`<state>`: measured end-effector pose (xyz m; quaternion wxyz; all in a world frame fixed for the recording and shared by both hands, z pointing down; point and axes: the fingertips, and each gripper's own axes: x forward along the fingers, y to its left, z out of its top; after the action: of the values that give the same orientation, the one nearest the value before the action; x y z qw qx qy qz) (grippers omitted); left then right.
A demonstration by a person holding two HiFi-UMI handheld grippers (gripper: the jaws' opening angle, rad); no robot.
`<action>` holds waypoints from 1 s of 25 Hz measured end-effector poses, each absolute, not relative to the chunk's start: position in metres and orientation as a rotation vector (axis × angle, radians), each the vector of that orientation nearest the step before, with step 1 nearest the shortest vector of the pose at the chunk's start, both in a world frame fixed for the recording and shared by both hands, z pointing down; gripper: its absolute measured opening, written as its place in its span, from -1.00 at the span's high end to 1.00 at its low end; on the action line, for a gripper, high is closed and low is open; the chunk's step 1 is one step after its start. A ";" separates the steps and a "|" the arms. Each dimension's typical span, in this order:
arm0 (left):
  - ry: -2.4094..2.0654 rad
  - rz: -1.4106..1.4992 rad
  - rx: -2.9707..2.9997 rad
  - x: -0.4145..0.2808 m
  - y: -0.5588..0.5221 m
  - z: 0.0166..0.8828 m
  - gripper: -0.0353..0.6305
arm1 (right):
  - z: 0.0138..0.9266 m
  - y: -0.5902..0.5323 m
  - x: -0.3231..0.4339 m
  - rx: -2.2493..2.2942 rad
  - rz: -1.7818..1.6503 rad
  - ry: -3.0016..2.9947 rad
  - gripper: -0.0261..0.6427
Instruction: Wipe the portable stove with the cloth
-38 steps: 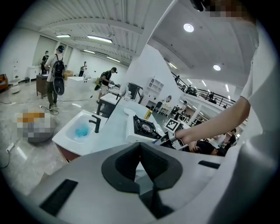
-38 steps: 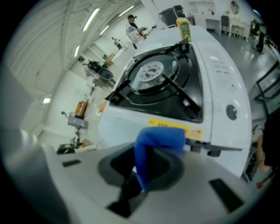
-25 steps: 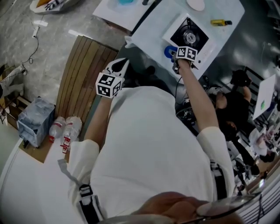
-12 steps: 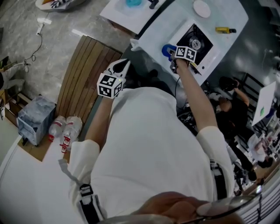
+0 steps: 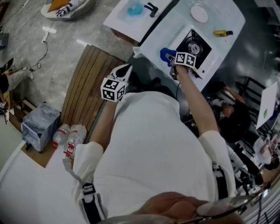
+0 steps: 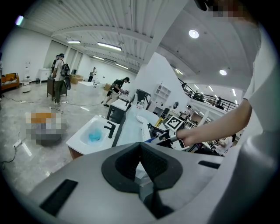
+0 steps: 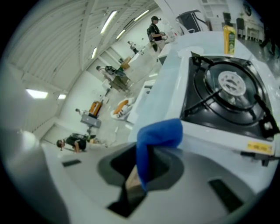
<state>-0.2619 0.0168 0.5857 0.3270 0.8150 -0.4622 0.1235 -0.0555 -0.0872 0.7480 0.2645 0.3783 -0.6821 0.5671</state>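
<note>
Pinching the blue cloth [image 7: 158,134], right gripper [image 7: 141,168] hovers beside stove [image 7: 227,94].

"What's on the pale worktop [image 5: 164,28]?"

"A round white plate [image 5: 199,14] at the far end. A small yellow item [image 5: 222,33] lies well apart from it."

"And on the white worktop [image 5: 120,15] next to it?"

"A light-blue object [image 5: 134,8], with a black one [image 5: 151,8] just beside it."

"What about the floor?"

"There's a slatted wooden platform [image 5: 85,83]. Clear plastic bottles [image 5: 75,134] lie at its near end, just beside a grey crate [image 5: 39,124]. Far off in the hall, a few people [image 6: 57,78] are standing."
</note>
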 end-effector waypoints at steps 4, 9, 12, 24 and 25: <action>-1.204 0.309 2.125 -0.248 0.022 0.586 0.80 | 0.726 -0.069 -0.049 0.996 1.513 -1.887 0.70; -1.201 0.301 2.154 -0.239 0.008 0.578 0.80 | 0.688 -0.079 -0.043 1.013 1.410 -1.992 0.70; -1.183 0.294 2.161 -0.228 0.017 0.567 0.80 | 0.661 -0.069 -0.026 1.046 1.352 -2.029 0.70; -1.120 0.288 2.240 -0.192 -0.007 0.511 0.80 | 0.563 -0.068 0.044 1.249 1.081 -2.196 0.70; -1.112 0.284 2.251 -0.188 -0.009 0.504 0.80 | 0.552 -0.068 0.049 1.262 1.028 -2.211 0.70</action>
<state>-0.1879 -0.0092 0.5039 0.3029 0.8490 -0.4194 0.1073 0.0493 -0.0684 0.5517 0.1967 0.4505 -0.7897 0.3670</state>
